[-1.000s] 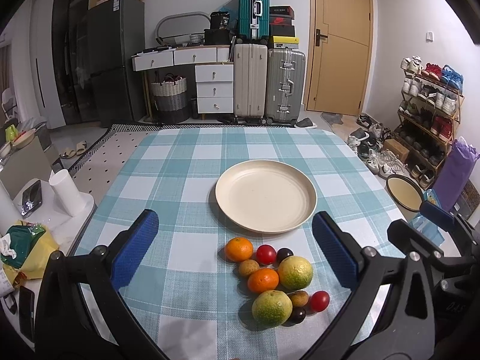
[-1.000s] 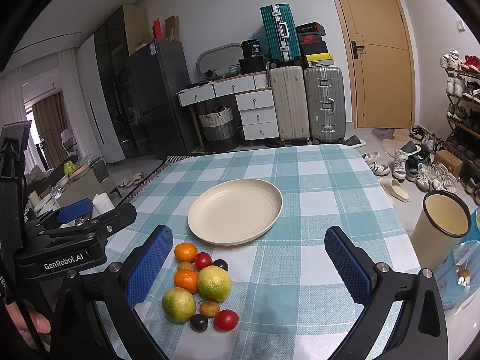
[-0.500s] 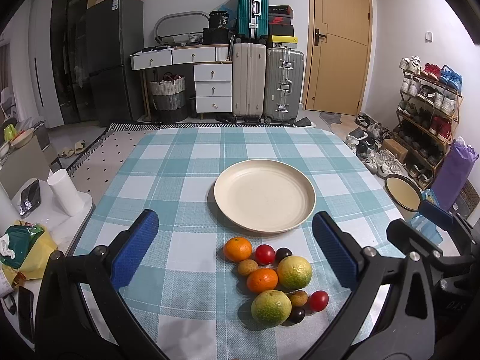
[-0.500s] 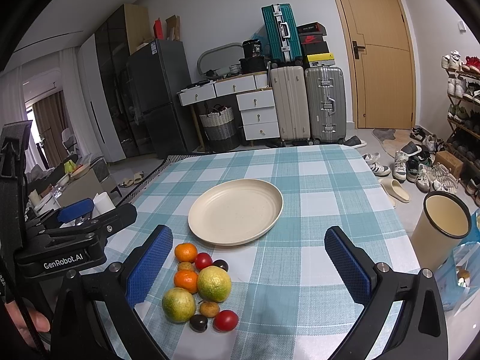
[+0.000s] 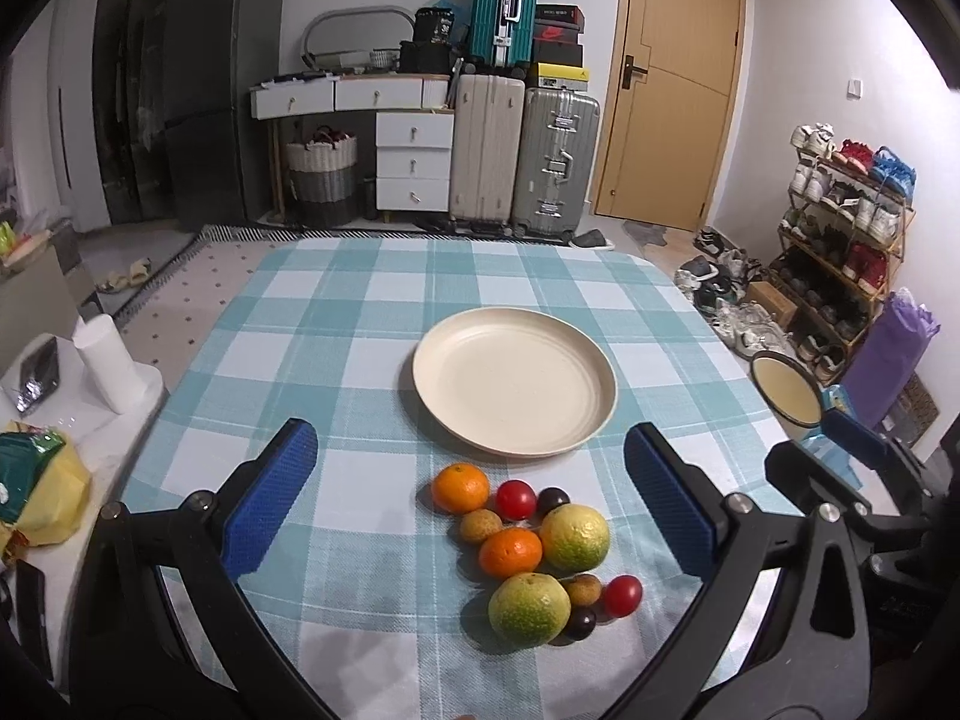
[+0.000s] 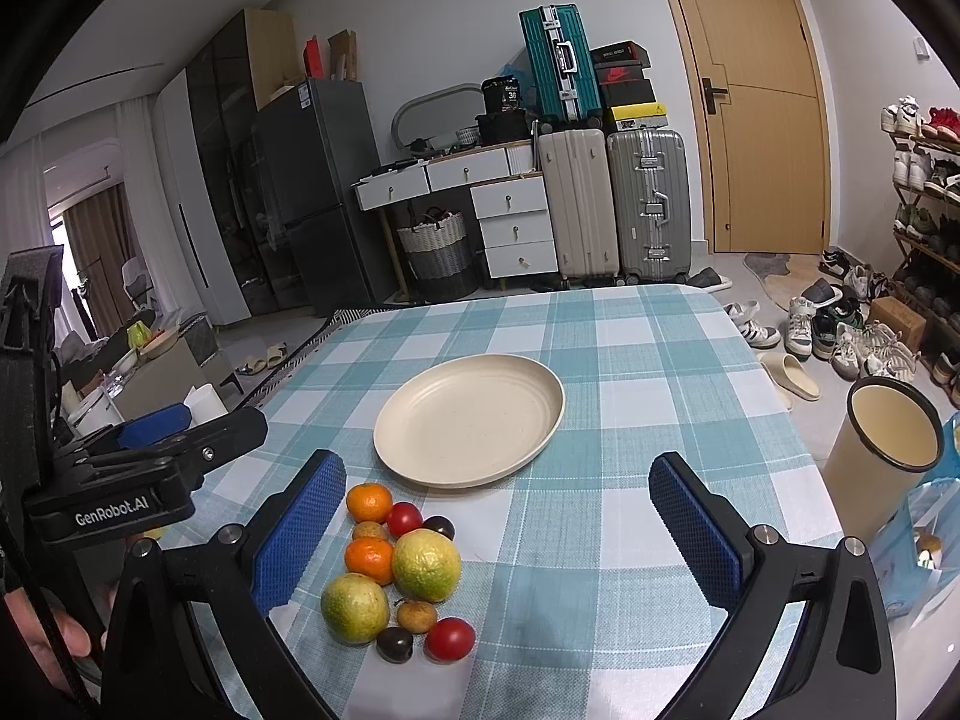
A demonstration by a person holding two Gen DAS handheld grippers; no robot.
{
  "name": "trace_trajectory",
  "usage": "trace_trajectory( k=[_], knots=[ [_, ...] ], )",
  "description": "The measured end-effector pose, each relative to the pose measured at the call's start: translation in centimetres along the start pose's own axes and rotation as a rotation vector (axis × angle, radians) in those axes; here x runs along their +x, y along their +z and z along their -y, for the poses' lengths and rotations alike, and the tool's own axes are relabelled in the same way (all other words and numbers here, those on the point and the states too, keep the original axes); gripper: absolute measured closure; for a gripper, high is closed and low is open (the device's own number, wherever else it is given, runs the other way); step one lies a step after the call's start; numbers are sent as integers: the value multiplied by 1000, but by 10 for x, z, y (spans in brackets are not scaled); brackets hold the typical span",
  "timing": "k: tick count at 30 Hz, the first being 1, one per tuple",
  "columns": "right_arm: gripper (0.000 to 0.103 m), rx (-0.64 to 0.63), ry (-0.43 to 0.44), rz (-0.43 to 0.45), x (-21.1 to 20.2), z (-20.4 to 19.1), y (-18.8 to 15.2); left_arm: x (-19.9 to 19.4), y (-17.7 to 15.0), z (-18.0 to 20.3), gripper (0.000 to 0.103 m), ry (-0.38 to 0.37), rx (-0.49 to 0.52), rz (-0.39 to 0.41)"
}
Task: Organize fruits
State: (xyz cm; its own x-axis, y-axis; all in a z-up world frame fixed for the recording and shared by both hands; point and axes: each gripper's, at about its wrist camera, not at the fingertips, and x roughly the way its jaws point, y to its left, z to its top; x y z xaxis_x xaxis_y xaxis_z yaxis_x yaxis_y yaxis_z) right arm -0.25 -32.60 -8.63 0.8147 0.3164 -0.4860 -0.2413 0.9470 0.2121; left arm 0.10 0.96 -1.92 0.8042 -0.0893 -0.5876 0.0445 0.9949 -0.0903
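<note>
A cream plate (image 5: pixel 515 381) sits bare on a checked tablecloth (image 5: pixel 336 324), while the fruit cluster (image 5: pixel 528 546) — oranges, green citrus, red and dark small fruits — lies just beside its near rim. The left gripper (image 5: pixel 471 495) and right gripper (image 6: pixel 498 516) hover above the cloth, jaws spread wide, holding nothing.
</note>
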Motion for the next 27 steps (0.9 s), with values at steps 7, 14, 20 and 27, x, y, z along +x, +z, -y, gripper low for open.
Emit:
trace_trajectory(
  k=[7, 14, 20, 27],
  knots=[
    [0, 17, 7, -13, 4, 4, -5, 11, -8, -7, 1, -32, -9, -41],
    [0, 22, 13, -26, 6, 8, -6, 25, -23, -13, 1, -71, -10, -107],
    [0, 26, 14, -37, 10, 9, -7, 43, -37, -13, 1, -106, -6, -181],
    [0, 32, 15, -49, 12, 12, -9, 58, -52, -17, 1, -155, -28, -243]
  ],
)
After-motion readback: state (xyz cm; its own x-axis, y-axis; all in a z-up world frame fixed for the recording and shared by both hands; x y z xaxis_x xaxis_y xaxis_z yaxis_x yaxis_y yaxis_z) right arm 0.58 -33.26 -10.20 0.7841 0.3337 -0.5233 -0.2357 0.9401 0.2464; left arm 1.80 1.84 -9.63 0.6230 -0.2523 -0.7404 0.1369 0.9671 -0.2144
